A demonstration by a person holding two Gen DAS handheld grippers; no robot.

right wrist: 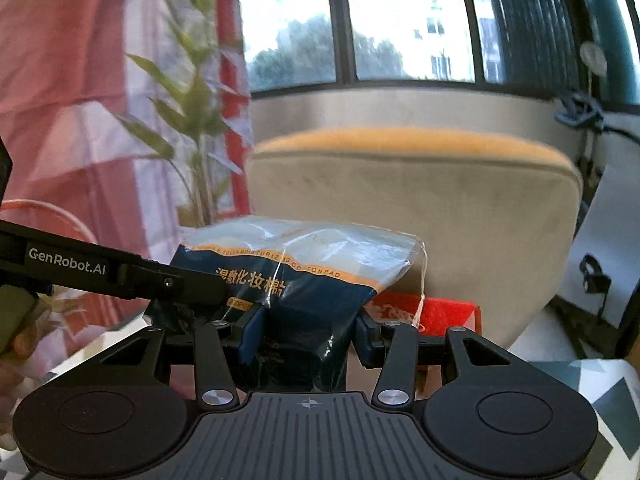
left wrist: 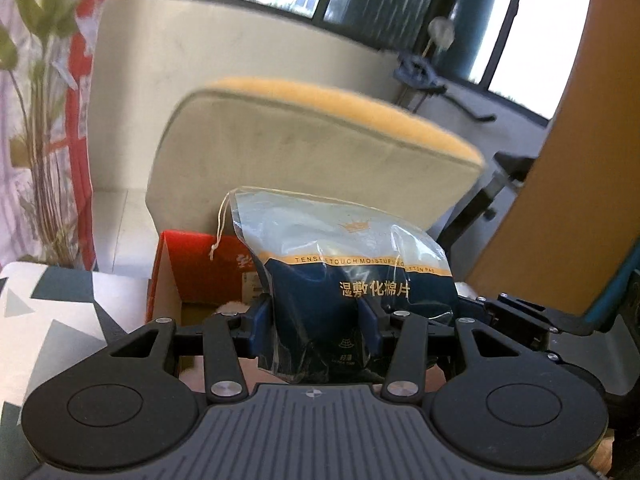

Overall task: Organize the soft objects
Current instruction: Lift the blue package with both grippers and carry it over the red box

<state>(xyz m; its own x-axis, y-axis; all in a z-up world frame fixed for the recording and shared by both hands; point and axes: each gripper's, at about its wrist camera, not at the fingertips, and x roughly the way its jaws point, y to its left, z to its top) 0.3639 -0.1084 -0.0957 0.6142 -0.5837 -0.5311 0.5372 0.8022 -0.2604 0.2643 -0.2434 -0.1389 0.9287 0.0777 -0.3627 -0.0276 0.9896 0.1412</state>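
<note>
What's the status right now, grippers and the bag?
Left gripper and right gripper both shut on cotton pad bag. Bag above red box. Nothing blocking.

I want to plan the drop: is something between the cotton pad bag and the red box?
Nothing visible. Both the left gripper and the right gripper grip the cotton pad bag, held up in front of the red box, whose open top shows no cover.

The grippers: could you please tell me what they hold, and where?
Both the left gripper and right gripper pinch the pad bag at its dark lower part.
</note>
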